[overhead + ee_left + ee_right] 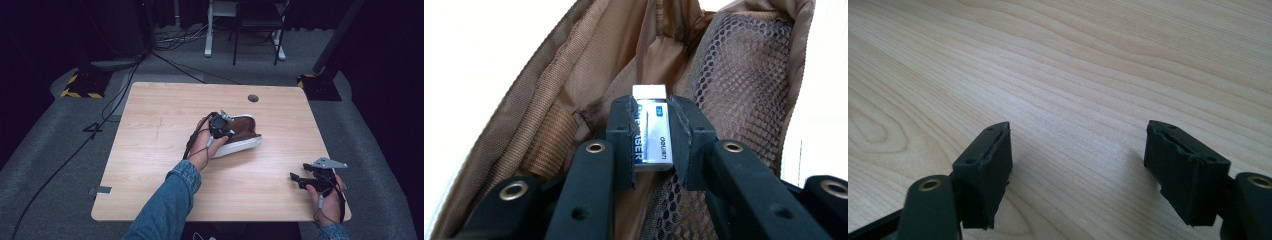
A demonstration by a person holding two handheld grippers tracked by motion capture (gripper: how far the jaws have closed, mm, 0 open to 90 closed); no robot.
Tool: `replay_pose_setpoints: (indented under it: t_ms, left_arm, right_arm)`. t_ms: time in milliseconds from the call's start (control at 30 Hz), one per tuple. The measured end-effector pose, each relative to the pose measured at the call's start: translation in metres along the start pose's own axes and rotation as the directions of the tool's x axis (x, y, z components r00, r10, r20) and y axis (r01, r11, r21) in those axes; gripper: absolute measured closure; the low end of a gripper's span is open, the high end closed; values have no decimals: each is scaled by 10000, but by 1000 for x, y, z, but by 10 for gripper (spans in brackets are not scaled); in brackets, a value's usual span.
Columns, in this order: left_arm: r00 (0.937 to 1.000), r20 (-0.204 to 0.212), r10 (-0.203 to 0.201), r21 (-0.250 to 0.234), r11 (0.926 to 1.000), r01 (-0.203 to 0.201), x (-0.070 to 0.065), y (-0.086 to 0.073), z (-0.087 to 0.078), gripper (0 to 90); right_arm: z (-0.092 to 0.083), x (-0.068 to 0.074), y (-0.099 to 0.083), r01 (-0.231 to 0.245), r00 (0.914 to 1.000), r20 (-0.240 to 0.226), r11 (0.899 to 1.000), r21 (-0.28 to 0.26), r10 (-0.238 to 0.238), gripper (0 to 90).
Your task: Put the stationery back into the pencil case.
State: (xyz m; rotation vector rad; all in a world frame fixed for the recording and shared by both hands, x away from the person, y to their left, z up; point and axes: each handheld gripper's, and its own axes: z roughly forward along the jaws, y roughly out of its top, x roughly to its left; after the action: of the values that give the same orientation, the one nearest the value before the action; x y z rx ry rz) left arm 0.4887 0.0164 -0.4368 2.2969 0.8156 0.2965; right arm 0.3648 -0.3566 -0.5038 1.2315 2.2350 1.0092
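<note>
A pale wooden table (150, 150) stands on grey carpet. At its middle the left gripper (651, 142) reaches into an open brown fabric pouch with mesh lining (245, 131), its fingers clamped on a white boxed eraser with blue lettering (653, 135). Near the table's right front corner, the right gripper (1078, 160) rests low over bare wood, fingers spread wide.

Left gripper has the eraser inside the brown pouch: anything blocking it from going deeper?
Nothing visible. The left gripper holds the white sleeved eraser inside the brown fabric pouch; ahead lies open lining, with the mesh pocket off to one side.
</note>
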Motion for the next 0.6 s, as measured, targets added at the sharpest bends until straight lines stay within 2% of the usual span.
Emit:
replay_pose_setpoints:
  t_ms: [100,133,167,233,300,367,500,533,567,600]
  left_arm:
    - [10000,40,-16,-63,10000,17,-1,0,1,709]
    - [10000,45,-79,-308,9995,80,-1,0,1,567]
    - [10000,84,-42,-340,9994,45,-1,0,1,537]
    - [10000,67,-22,-427,9991,25,-3,0,0,525]
    - [9999,119,-30,-581,9983,37,-4,0,-4,472]
    - [9998,189,-25,-702,9975,39,-6,0,-8,469]
    - [9999,151,72,-1150,9933,-54,-9,0,-25,424]
    - [9999,151,72,-1150,9933,-54,-9,0,-25,413]
    - [9999,106,90,-1329,9911,-76,-10,-2,-36,408]
    - [9999,106,90,-1329,9911,-76,-10,-2,-36,407]
  right_arm:
    - [0,0,0,2,10000,1,10000,-2,-2,280]
    - [0,0,0,4,10000,3,10000,-2,-4,280]
    - [0,0,0,2,10000,0,10000,-1,-2,280]
    - [0,0,0,2,10000,3,10000,-2,-2,280]
    - [0,0,0,0,10000,2,10000,1,0,280]
    - [0,0,0,3,10000,2,10000,-2,-3,280]
    - [0,0,0,12,10000,-5,10000,-3,-12,280]
    - [0,0,0,12,10000,-5,10000,-3,-12,280]
    - [0,0,0,25,10000,-11,10000,1,-25,280]
    - [0,0,0,25,10000,-11,10000,1,-25,280]
